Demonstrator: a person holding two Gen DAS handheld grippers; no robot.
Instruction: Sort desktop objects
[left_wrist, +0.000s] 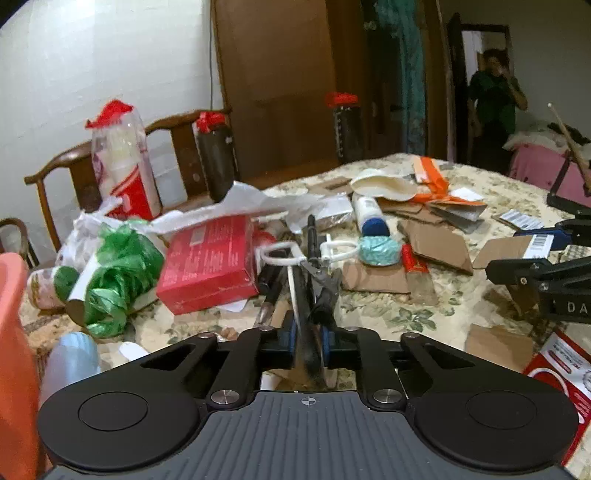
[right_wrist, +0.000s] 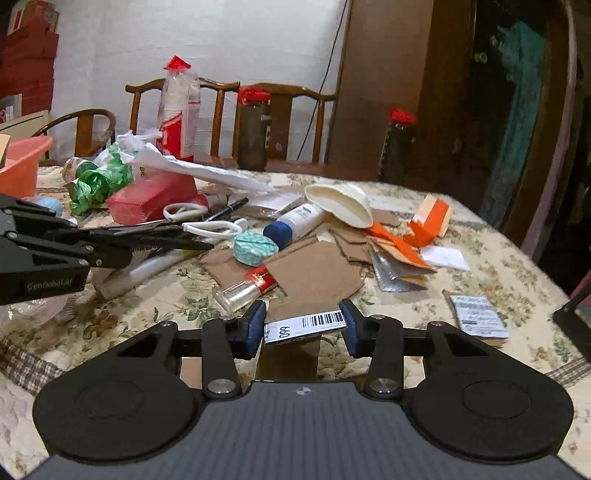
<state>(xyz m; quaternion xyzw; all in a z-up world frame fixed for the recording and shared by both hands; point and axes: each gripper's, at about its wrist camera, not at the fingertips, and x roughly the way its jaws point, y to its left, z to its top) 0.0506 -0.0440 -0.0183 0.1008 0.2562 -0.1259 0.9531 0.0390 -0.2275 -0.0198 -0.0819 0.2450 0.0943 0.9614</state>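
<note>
My left gripper (left_wrist: 309, 332) is shut on a pair of scissors (left_wrist: 301, 291), clamped by the blades, with the white handles pointing away over the table. In the right wrist view the same gripper (right_wrist: 205, 245) reaches in from the left with the scissors (right_wrist: 147, 229) in its jaws. My right gripper (right_wrist: 303, 314) is shut on a brown cardboard piece (right_wrist: 306, 326) with a barcode label, the blue pads pressing on its two sides. The left wrist view shows that gripper (left_wrist: 504, 251) and cardboard piece (left_wrist: 517, 248) at the right edge.
The floral tablecloth (right_wrist: 498, 266) is littered: red box (left_wrist: 210, 258), green plastic bag (left_wrist: 118, 273), white tube with blue cap (right_wrist: 295, 223), teal round object (right_wrist: 255, 247), small glass bottle (right_wrist: 243, 290), cardboard scraps (right_wrist: 317, 273). An orange basin (left_wrist: 14, 350) stands left. A person (left_wrist: 495, 96) stands in the far doorway.
</note>
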